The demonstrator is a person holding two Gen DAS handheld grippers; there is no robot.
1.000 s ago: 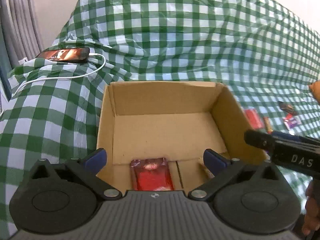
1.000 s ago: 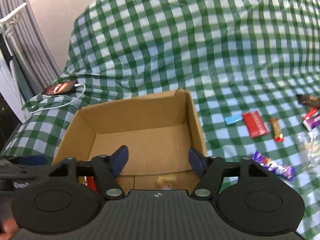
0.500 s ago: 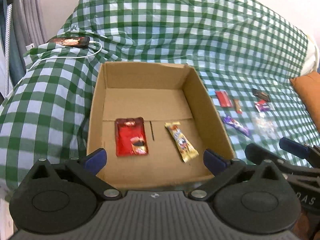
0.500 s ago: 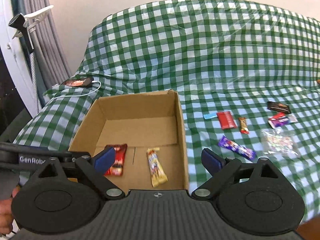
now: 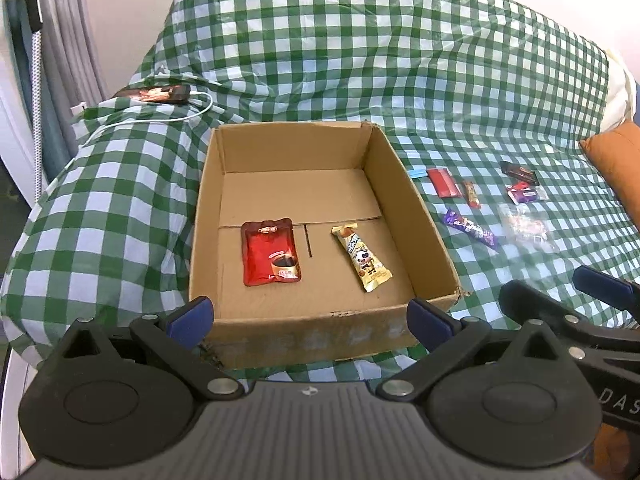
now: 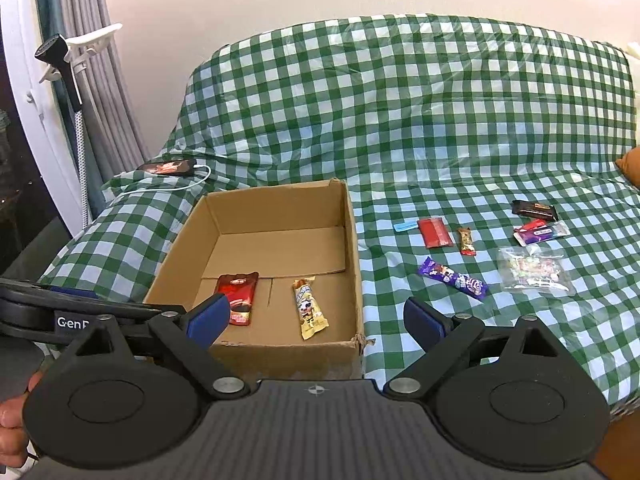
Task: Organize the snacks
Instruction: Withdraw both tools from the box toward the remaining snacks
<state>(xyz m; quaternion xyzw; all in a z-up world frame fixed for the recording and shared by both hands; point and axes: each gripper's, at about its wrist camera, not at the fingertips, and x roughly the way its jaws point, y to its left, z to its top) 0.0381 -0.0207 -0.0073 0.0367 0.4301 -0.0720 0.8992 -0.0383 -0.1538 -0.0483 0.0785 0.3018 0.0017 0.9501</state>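
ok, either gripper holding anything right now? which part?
Nothing held. Left gripper and right gripper are both open and bare; the red pouch and yellow bar lie loose in the box.

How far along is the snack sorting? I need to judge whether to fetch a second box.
Early. Done: two snacks lie in the cardboard box, a red coffee sachet and a yellow snack bar. In hand: nothing; the left gripper and right gripper are open and empty. Left on the checked cloth: a purple bar, red packet, small brown bar, blue strip, dark wrapper, purple-white packet and clear candy bag.
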